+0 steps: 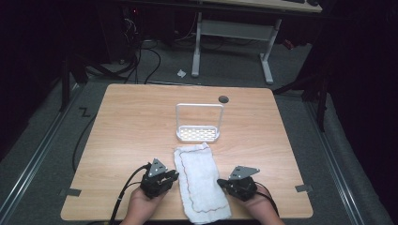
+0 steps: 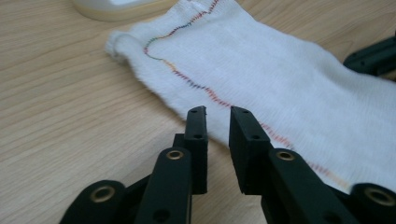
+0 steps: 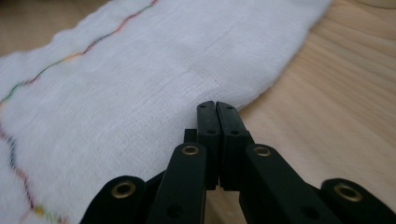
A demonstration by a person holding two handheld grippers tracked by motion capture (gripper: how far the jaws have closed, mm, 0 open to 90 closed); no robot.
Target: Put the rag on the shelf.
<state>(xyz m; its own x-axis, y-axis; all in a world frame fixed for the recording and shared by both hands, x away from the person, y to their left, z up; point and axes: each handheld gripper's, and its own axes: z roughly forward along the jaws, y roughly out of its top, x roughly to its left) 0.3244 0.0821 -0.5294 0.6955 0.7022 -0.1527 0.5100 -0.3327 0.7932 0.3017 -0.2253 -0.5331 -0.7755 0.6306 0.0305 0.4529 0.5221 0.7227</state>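
White cloth (image 1: 201,180) (folded) lies between the slightly parted left gripper (image 2: 218,114) and closed, empty right gripper (image 3: 216,105).

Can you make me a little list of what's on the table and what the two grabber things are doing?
table: light wooden top
cloth: white cloth with a coloured stitched line, lying flat near the front edge
rack: small white rack with a tall wire handle, just behind the cloth
left gripper: jaws a little apart, tips at the cloth's edge, nothing pinched
right gripper: jaws pressed together, tips at the cloth's other long edge; cannot tell if any cloth is caught
hands: one behind each gripper, either side of the cloth
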